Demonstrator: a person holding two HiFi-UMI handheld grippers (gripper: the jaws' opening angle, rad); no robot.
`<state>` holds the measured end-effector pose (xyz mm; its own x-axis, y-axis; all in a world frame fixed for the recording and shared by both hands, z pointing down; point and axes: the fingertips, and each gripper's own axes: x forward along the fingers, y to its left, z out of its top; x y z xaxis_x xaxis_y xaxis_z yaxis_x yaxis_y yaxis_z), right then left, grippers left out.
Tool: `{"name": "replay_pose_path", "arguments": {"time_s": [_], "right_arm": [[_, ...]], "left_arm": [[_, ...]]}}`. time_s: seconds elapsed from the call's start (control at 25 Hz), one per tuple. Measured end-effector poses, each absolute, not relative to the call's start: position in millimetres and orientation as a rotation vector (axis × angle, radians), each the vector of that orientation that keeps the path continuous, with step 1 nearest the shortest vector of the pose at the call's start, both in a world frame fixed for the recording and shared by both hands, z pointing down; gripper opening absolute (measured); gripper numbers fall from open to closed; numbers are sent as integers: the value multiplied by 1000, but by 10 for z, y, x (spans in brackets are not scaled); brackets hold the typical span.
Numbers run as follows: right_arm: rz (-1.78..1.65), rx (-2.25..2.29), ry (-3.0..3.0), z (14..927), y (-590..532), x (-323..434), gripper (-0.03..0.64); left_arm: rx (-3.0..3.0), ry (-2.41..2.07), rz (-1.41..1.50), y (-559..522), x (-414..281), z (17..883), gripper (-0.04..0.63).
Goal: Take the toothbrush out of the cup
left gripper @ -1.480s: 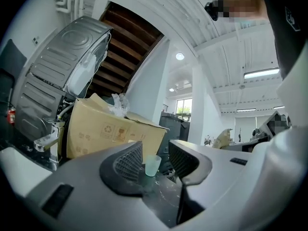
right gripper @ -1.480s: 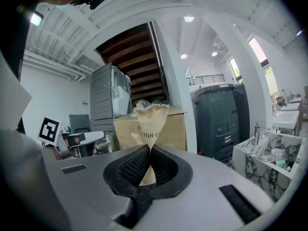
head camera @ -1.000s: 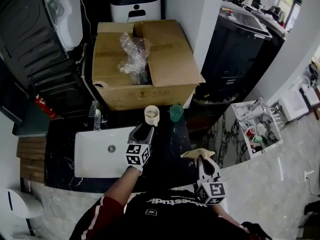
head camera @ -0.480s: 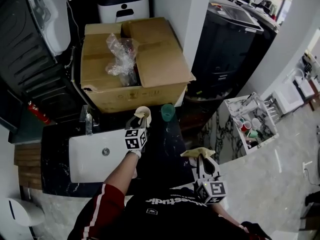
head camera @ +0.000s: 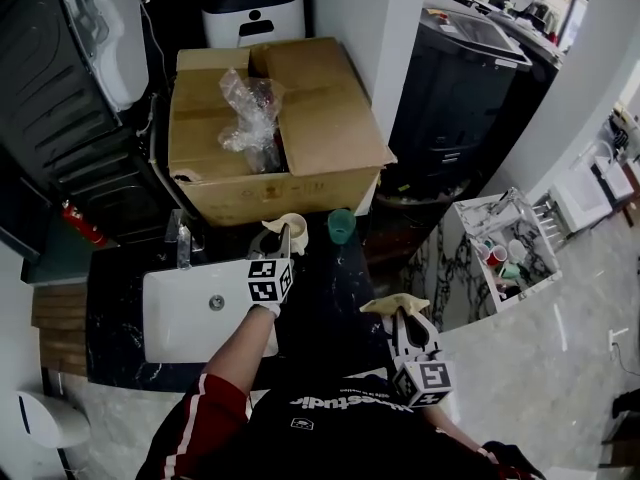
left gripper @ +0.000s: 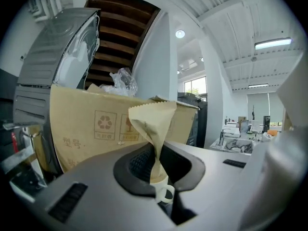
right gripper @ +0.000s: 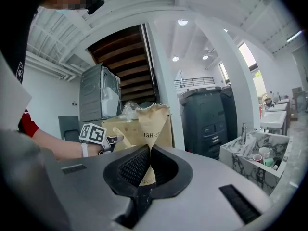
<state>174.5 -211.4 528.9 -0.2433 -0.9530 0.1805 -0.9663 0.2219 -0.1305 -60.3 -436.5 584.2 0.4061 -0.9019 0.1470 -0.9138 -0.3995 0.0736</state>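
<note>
A cream cup stands on the black counter in front of the cardboard box. In it stands a toothbrush in a tan paper wrapper, above the white handled cup. My left gripper reaches over the cup. Its jaws are closing, and in the left gripper view the pads pinch the wrapper's narrow middle. My right gripper stays near my body, shut on another tan paper packet that carries print; that packet also shows in the head view.
A large open cardboard box with crumpled plastic fills the back of the counter. A green cup stands right of the cream cup. A white sink with a faucet lies left. A marble rack stands right.
My left gripper has moved forward from over the counter to the cream cup, and its jaws have closed around the paper wrapper. The right gripper has kept still.
</note>
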Motion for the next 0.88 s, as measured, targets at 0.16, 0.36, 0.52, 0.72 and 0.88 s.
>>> {"name": "replay_pose_path", "arguments": {"time_s": [0.16, 0.36, 0.52, 0.72, 0.88], "right_arm": [[329, 1864, -2431, 5289, -2117, 1642, 38], [335, 1832, -2459, 5309, -2129, 1541, 38], [339, 1809, -2477, 5314, -2126, 1471, 38], [338, 1782, -2495, 5333, -2126, 1406, 38], [335, 1755, -2508, 5345, -2146, 1347, 38]], "left_arm": [[2584, -1655, 79, -4277, -639, 5472, 38], [2610, -1671, 13, -4170, -742, 5153, 38], [2611, -1670, 2, -4004, -826, 5099, 37], [2608, -1636, 7, -3604, -916, 5125, 37], [2620, -1626, 33, -3257, -993, 5160, 37]]}}
